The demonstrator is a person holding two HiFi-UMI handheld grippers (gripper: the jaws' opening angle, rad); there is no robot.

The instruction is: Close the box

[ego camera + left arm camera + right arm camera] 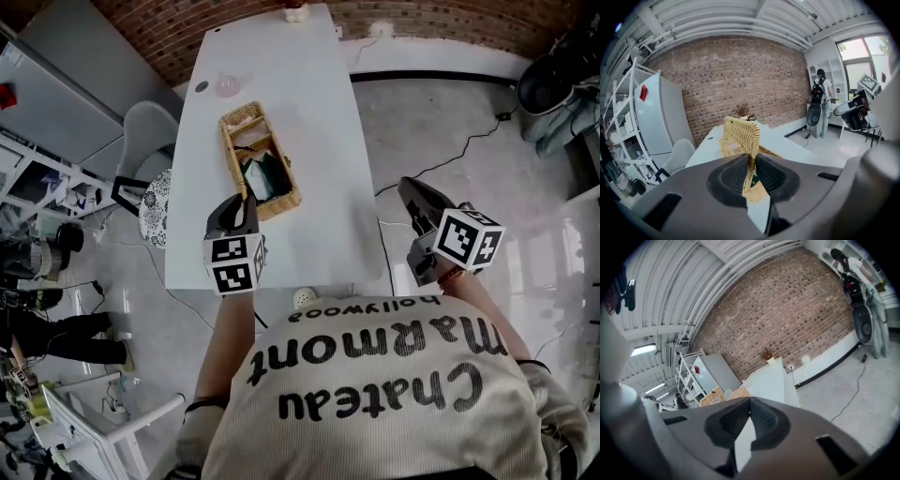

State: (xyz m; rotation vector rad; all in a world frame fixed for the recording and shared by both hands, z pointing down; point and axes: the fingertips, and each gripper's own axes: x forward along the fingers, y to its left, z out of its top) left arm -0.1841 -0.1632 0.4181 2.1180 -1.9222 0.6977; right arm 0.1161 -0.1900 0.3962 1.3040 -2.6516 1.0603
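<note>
1. Your left gripper is clamped on the thin rim of the wicker lid, which stands upright between its pads in the left gripper view.
2. Your right gripper is closed on nothing. It hangs off the table's right edge, well apart from the box.
3. The box lies lengthwise on the left-centre of the white table, its near end right at your left gripper.
4. It holds a dark green item in the near half. Something pale sits in the far half, though it is too small to identify from the head view.
5. Risk: the hold is only on a narrow woven edge, so the lid could slip out and drop as you swing it over.
6. Risk: nothing braces the box, so pushing on the lid may slide the light box across the smooth table.
7. Risk: if the dark green item stands proud of the rim, the lid may not seat.
</note>
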